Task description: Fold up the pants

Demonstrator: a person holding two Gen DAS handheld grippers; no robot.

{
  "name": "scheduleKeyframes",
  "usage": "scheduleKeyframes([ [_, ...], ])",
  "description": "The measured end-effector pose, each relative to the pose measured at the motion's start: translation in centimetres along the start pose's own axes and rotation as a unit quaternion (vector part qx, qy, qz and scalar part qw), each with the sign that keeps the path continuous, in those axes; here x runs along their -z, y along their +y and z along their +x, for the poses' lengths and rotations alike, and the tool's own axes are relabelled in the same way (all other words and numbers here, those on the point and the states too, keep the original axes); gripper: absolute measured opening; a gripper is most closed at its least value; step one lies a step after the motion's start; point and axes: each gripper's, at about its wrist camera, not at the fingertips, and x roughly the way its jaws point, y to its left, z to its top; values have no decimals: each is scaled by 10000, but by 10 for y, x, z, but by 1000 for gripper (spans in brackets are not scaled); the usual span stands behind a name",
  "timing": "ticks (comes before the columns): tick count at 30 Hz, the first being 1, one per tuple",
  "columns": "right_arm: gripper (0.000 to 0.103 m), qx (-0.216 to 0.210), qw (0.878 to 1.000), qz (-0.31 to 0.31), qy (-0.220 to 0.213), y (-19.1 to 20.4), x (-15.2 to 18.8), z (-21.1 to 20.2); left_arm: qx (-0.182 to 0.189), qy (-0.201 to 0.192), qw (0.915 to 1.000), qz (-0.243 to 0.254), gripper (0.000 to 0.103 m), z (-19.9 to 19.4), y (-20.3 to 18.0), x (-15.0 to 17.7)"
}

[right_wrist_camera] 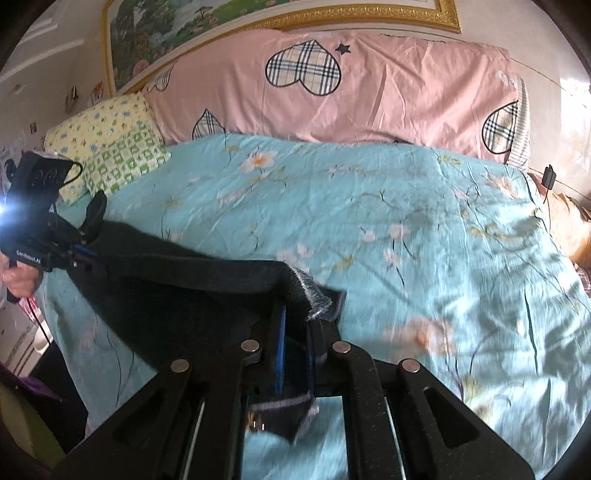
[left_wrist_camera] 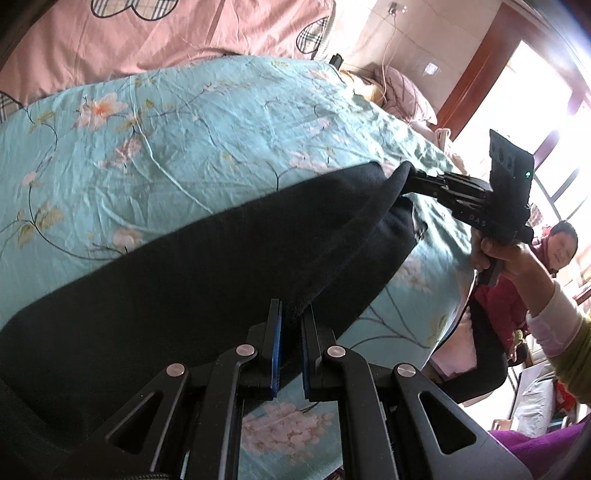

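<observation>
Black pants [left_wrist_camera: 207, 266] hang stretched above a teal floral bedspread [left_wrist_camera: 184, 129]. My left gripper [left_wrist_camera: 291, 314] is shut on one edge of the dark fabric, at the bottom of the left wrist view. The right gripper [left_wrist_camera: 413, 177] shows there too, at the right, clamped on the far corner of the pants. In the right wrist view my right gripper [right_wrist_camera: 297, 317] is shut on the pants [right_wrist_camera: 177, 295], with a ribbed, lined hem bunched at its tips. The left gripper [right_wrist_camera: 86, 251] holds the other end at the far left. The cloth spans between both grippers.
A pink quilt with plaid hearts [right_wrist_camera: 332, 85] and a yellow-green pillow [right_wrist_camera: 110, 147] lie at the head of the bed. A framed painting [right_wrist_camera: 258, 14] hangs above. A second person [left_wrist_camera: 554, 251] sits by the bright window at the right. A cable [left_wrist_camera: 388, 55] hangs on the wall.
</observation>
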Motion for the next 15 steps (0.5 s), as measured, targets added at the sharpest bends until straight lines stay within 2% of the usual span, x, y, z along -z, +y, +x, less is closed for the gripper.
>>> scheduleKeyframes([
  [5, 9, 181, 9994, -170, 232, 5, 16, -1, -67, 96, 9999, 92, 7, 14, -5, 12],
  [7, 3, 254, 9991, -169, 293, 5, 19, -3, -84, 126, 9998, 96, 7, 19, -5, 17],
  [12, 3, 334, 9986, -149, 391, 6, 28, -8, -81, 153, 9998, -34, 7, 26, -2, 25],
  [15, 3, 414, 9980, -188, 442, 13, 30, -11, -33, 148, 9999, -15, 18, 25, -4, 27],
])
